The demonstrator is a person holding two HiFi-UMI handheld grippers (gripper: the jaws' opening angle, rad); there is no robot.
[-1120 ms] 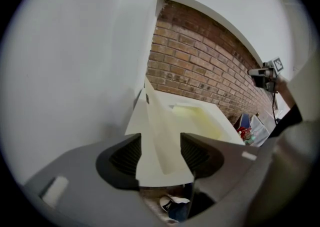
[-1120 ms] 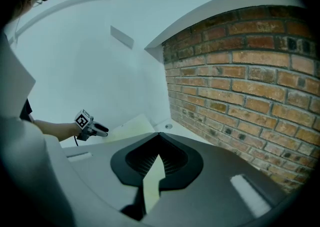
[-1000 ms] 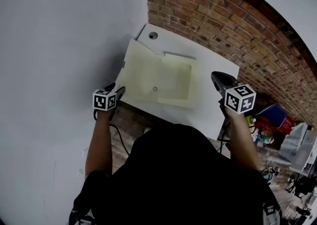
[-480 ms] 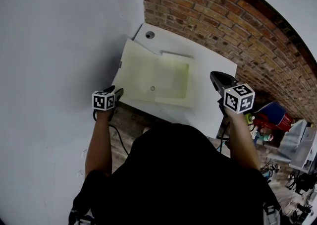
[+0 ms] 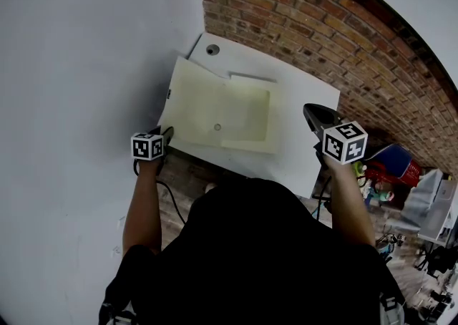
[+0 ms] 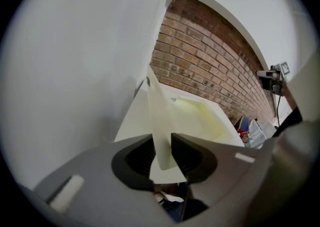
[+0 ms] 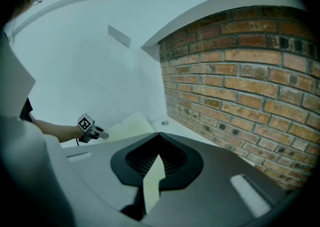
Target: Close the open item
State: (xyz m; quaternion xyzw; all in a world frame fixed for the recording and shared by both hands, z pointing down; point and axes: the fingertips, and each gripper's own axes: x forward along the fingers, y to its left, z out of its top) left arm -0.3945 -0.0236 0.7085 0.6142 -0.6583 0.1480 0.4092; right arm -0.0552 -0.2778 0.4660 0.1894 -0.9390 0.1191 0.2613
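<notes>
Lid (image 6: 159, 121) edge sits right between the left gripper (image 6: 162, 140) fingers, which have just been closing and now pinch its near corner. Its long side runs away from those fingers toward the brick wall (image 5: 322, 23). The hollow (image 5: 249, 112) it must cover lies just right of them in the white box (image 5: 308, 98), and looks empty. The right gripper (image 7: 159, 136) hangs well apart, fingers together, holding nothing. I think the left one will swing it over.
</notes>
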